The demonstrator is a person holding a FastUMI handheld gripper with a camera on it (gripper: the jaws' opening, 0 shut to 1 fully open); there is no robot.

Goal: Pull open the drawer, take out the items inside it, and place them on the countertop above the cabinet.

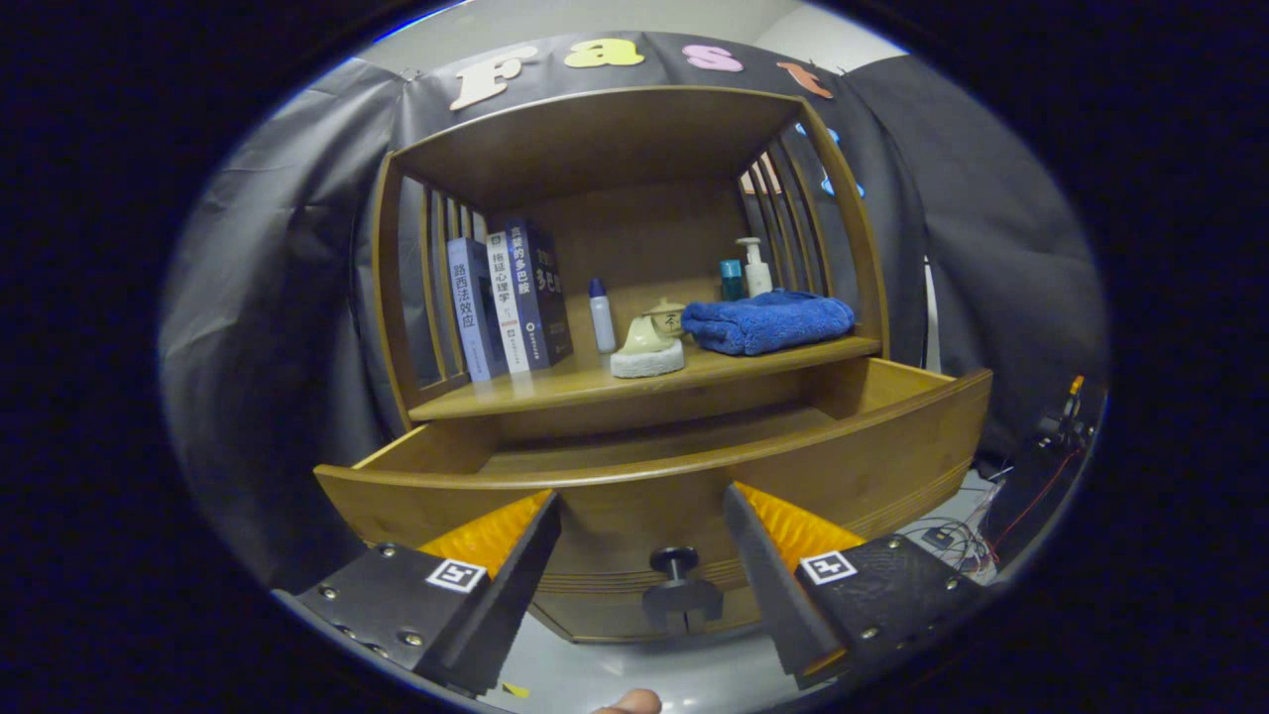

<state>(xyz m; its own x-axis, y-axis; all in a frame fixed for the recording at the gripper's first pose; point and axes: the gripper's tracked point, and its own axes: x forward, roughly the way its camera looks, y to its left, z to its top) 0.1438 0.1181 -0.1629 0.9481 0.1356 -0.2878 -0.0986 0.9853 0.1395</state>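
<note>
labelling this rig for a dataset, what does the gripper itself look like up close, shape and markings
The gripper has two wedge-shaped fingers tapering forward, open either side of the wooden drawer's dark round knob. Their inner pads are ribbed. Each finger sits on a textured block fixed with small round screws and bearing a square black-and-white marker tag. No cables visible on it.

Gripper [642, 555] held level, fingers [496, 565] spread wide apart, gripping nothing. Fingertip of a hand [629, 703] just near of them.
</note>
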